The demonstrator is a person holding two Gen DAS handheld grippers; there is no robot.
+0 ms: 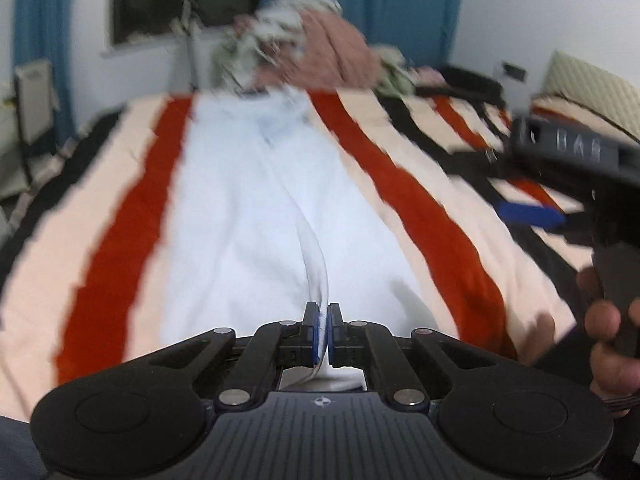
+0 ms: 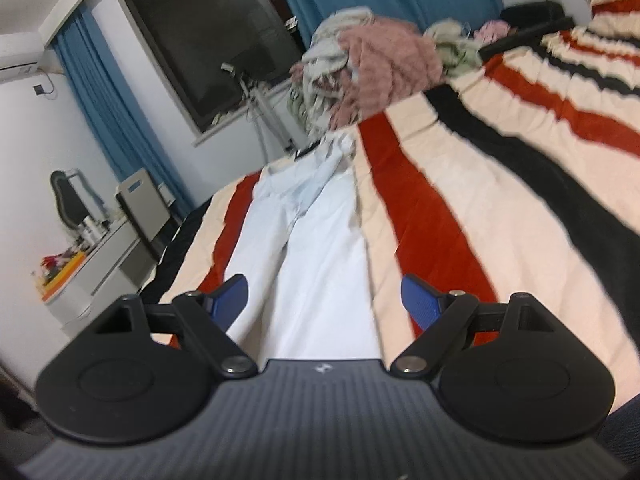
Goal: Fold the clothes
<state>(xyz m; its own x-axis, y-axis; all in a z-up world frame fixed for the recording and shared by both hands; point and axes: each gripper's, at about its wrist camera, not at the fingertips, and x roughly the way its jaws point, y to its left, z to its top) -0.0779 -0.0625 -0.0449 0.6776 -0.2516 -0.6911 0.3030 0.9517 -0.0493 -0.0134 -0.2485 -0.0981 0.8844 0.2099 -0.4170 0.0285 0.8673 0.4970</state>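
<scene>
Trousers: one pair of white trousers (image 1: 240, 200) flat on the striped blanket (image 1: 420, 200). Long axis runs straight away from me, hems near the grippers, waistband at the far end by the clothes pile (image 1: 320, 48).
Legs: two, lying side by side, seam between them right down the middle of my left view.
Left gripper (image 1: 322, 312): low over the near end, pointing along the legs, jaws pinched tight on a raised fold of the white fabric.
Right gripper (image 2: 324, 300): hovering over the right leg, tilted a bit, jaws spread wide with nothing between them. From my left cam I can see it off to the side, with the person's hand (image 1: 608, 344) wrapped round its handle.
Pile: one heap, pink and pale patterned stuff, can't count the pieces.
Room: blue curtains (image 2: 100, 100), one dark window (image 2: 216, 40), a white cabinet (image 2: 96, 264) beside the bed.
</scene>
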